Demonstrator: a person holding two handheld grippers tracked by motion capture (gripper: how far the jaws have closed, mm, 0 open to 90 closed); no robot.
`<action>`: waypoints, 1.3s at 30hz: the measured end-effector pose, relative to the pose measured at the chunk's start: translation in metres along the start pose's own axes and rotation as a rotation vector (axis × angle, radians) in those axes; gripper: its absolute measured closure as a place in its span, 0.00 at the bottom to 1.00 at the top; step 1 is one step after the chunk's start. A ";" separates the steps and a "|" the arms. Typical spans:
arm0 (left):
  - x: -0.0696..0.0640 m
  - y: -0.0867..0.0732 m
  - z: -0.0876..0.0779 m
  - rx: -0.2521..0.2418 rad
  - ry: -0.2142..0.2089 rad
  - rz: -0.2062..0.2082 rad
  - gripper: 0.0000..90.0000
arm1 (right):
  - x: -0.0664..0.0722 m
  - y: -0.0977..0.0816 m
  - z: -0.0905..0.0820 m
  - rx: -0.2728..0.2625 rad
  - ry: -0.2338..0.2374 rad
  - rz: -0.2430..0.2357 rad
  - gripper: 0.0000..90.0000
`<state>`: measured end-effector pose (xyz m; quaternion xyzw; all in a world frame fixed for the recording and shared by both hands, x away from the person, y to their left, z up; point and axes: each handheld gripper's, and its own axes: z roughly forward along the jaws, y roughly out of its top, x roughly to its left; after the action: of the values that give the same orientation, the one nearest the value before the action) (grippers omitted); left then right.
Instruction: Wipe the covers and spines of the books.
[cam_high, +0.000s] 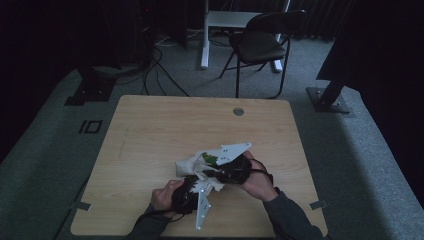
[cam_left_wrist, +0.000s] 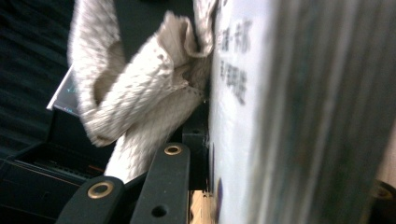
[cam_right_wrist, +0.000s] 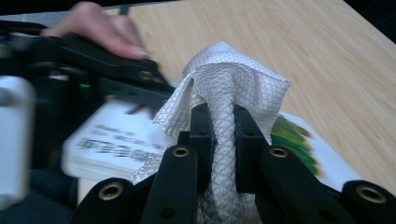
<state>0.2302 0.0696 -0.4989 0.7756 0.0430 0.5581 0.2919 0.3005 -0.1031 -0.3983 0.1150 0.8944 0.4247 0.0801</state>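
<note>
— Two things sit between the grippers: a white waffle-weave cloth and a flat white box with dark print and a green patch. Where is the cloth?

— Bunched over the box, near the middle of the wooden table, a little toward the person's edge. In the right gripper view a fold of it rises between the two black jaws.

— So the right gripper has it?

— Yes, its jaws are clamped on that fold, cloth pinched tight between the pads. From above, that gripper lies just right of the cloth, with its grey plate over the box's green corner.

— And the left gripper?

— Its jaws are closed. In the left gripper view the box's printed face fills the right side, pressed close against the jaw, and the cloth hangs bunched just left of the box. Whether the pads pinch the box, the cloth, or both, I cannot tell.

— Anything farther out?

— Beyond the table's far edge stands a black folding chair on grey carpet, with cables trailing at the left of it.
</note>
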 end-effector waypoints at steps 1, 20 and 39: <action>0.000 0.000 0.000 0.002 0.002 0.001 0.87 | 0.003 0.001 -0.001 -0.001 0.009 -0.005 0.91; -0.001 0.000 0.000 0.010 0.009 0.002 0.87 | 0.014 0.006 -0.004 -0.013 0.108 -0.033 0.91; -0.002 0.004 -0.002 -0.001 0.024 0.029 0.87 | -0.016 0.009 0.007 0.017 0.030 0.012 0.91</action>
<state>0.2262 0.0663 -0.4984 0.7690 0.0351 0.5716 0.2839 0.3192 -0.0969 -0.3947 0.1147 0.8984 0.4192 0.0631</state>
